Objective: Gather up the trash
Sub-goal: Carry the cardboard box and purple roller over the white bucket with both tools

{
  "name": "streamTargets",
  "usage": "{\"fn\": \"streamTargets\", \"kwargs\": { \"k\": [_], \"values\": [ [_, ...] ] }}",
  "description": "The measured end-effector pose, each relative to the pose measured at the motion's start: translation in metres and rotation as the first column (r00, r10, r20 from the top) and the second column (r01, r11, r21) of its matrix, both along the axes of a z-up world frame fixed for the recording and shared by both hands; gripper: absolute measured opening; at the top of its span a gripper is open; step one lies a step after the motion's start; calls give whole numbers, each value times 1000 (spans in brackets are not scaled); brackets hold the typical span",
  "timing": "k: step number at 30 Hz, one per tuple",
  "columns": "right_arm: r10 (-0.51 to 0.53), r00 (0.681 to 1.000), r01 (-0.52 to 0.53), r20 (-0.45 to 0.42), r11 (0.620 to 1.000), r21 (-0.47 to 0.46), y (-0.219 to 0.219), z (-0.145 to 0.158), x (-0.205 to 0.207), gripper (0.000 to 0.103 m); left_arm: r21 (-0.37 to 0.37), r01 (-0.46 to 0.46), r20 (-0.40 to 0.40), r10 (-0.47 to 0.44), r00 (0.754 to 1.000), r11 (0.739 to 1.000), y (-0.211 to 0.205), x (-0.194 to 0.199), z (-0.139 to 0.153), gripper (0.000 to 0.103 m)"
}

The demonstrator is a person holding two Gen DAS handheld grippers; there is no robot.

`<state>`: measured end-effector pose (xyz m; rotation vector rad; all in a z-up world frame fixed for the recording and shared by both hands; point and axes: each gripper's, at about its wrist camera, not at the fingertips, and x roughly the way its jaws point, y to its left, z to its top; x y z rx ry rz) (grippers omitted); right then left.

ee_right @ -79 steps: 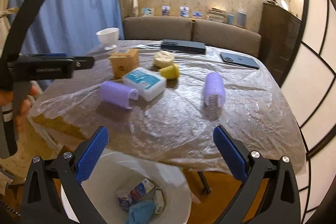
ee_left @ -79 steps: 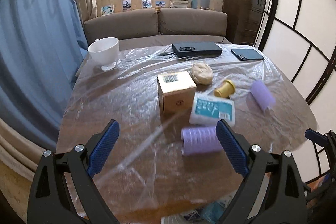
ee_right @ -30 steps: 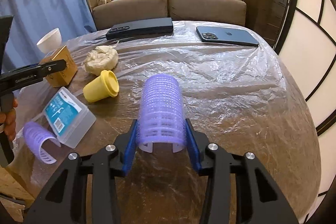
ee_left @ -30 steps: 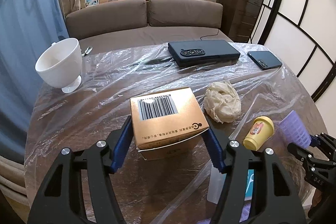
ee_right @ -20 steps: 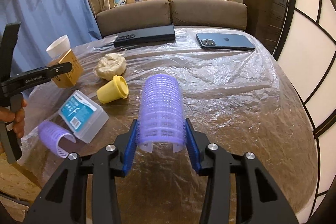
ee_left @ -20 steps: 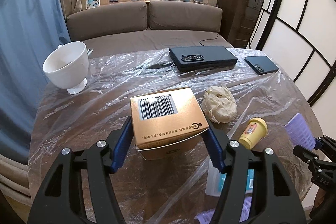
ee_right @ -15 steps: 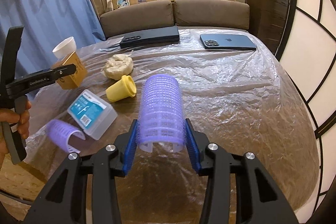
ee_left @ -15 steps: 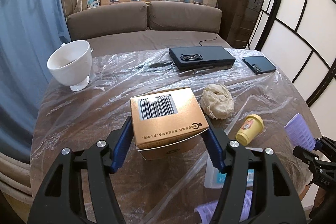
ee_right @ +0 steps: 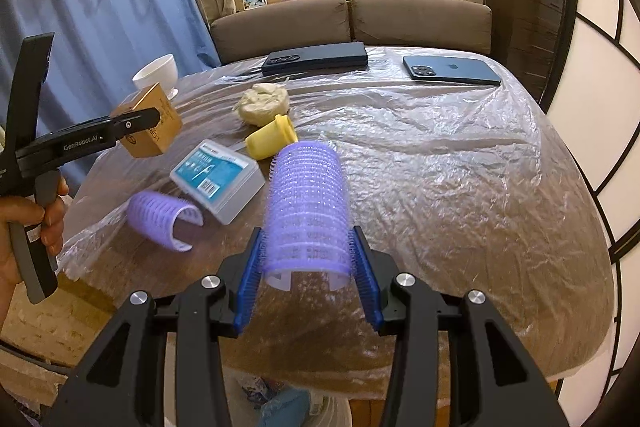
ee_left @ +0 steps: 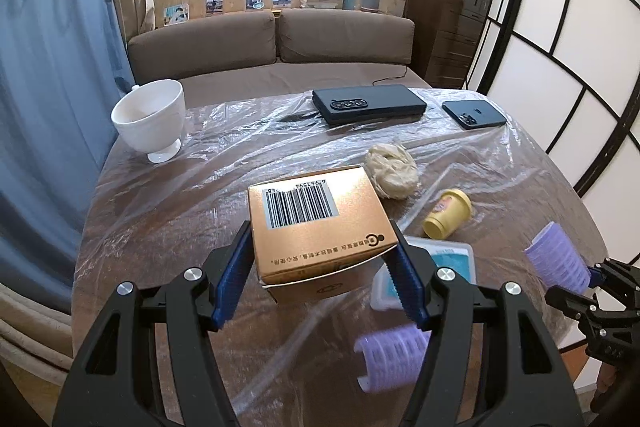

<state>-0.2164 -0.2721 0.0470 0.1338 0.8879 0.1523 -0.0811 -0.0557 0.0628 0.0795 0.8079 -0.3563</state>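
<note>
We see the left gripper [ee_left: 324, 275] clamped on a gold cardboard box [ee_left: 318, 227], its blue pads pressed against the box's two sides, barcode face up. In the right wrist view the box [ee_right: 150, 127] hangs clear above the table's left edge, tilted, with the person's left hand [ee_right: 24, 227] wrapped around the gripper handle below it.

The right gripper [ee_right: 306, 281] is clenched on a purple hair roller [ee_right: 306, 211], which stands out forward between the fingers, raised off the plastic-covered table [ee_right: 460, 187]. From the left wrist view the same roller [ee_left: 556, 263] shows at the far right, with only the tip of the right gripper [ee_left: 592, 277] in frame.

On the table lie a second purple hair roller [ee_right: 160, 217], blurred in the left view, a clear floss-pick case with a teal label [ee_right: 218, 177], a small yellow cup [ee_right: 272, 139] on its side and a crumpled tissue wad [ee_right: 264, 105]. Farther back sit a white footed cup [ee_left: 150, 119], a dark phone box [ee_left: 368, 105] and a blue smartphone [ee_right: 450, 69].

The left gripper's right finger hides part of the floss-pick case. Below the table edge, between the right gripper's arms, we make out a white bin [ee_right: 328, 413] with some blue and printed wrappers; its rim is mostly cut off and the contents are hard to read.
</note>
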Motion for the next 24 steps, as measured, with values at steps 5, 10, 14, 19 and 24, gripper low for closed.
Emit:
{"fn": "streamTargets", "kwargs": {
  "k": [5,10,14,19,24],
  "values": [
    [11,1000,-11,3,1000,3,1,2,-11,42,5,3,10,-3,1000,1000,1,-20,5,64],
    [15,1000,-15,6,1000,4,1,4,-22,42,5,9,10,-9,1000,1000,2,-40,6,64],
    [22,1000,-22,12,1000,1,0,7,-32,42,23,18,12,-18,1000,1000,1,-55,6,64],
    [34,999,-34,11,999,-2,0,7,-44,42,27,20,11,-20,1000,999,0,-67,6,64],
    [41,999,-41,7,999,-2,1,7,-54,42,35,26,9,-26,1000,999,-2,-85,4,64]
  ]
}}
